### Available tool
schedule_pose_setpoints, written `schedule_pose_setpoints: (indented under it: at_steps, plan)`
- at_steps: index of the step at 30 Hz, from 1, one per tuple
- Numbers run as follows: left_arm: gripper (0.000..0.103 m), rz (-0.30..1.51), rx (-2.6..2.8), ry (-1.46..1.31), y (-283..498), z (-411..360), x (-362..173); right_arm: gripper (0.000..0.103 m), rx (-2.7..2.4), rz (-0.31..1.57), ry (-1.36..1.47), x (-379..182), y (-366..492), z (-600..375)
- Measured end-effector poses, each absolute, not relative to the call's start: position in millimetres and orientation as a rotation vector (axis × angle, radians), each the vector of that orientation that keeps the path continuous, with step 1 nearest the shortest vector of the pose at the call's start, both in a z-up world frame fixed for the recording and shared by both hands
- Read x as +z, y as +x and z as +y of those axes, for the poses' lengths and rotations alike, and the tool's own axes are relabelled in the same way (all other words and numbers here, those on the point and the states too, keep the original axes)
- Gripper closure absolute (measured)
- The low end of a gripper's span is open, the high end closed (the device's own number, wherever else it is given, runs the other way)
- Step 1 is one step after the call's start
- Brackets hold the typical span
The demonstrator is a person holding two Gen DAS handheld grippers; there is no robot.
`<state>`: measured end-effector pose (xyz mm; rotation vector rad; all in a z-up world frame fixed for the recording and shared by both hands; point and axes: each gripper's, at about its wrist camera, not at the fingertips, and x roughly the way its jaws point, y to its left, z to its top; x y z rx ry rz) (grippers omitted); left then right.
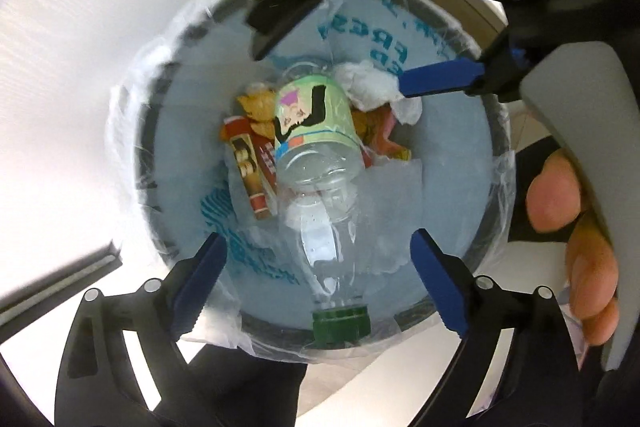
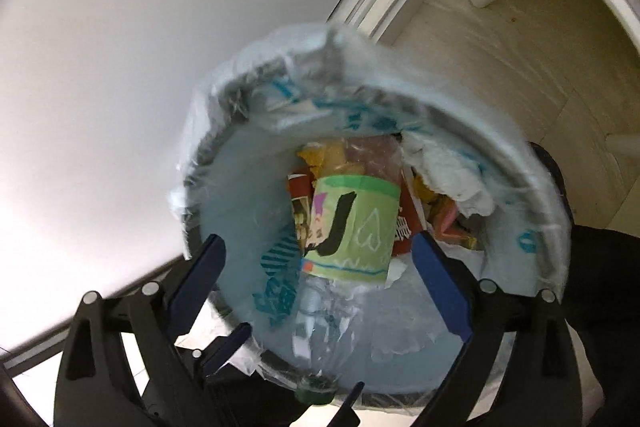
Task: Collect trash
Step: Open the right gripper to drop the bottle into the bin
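Left gripper (image 1: 320, 283) points straight down, jaws wide, gripping nothing; right gripper (image 2: 320, 283) angled down, jaws apparently empty.

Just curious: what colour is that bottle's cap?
Dark green cap on the clear bottle, clearest in the left wrist view.

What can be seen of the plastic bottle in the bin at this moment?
The plastic bottle is clear and looks empty, with a dark green screw cap and a pale green cartoon-printed label around its body. It lies slanted inside the bag-lined bin, cap end up near the rim, base down on snack wrappers beside a crumpled white tissue. Neither open gripper touches it; whether it has settled cannot be told.
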<state>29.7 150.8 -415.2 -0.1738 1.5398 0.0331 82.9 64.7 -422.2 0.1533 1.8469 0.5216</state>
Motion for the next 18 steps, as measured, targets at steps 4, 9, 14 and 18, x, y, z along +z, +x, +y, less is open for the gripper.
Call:
schedule_pose_setpoints:
  at_steps: [4,9,14,18]
  plan:
    - [0.008,1.493,0.019,-0.177,26,148,-400,0.008,0.521,1.805,0.187,-398,87,48]
    - [0.006,1.444,0.035,-0.178,19,143,-374,0.008,0.541,1.728,0.223,-362,89,24]
    - [0.006,1.36,0.055,-0.196,13,137,-347,0.008,0.569,1.622,0.24,-323,97,2]
    - [0.006,1.303,0.053,-0.178,17,131,-319,0.008,0.589,1.521,0.241,-292,99,-18]
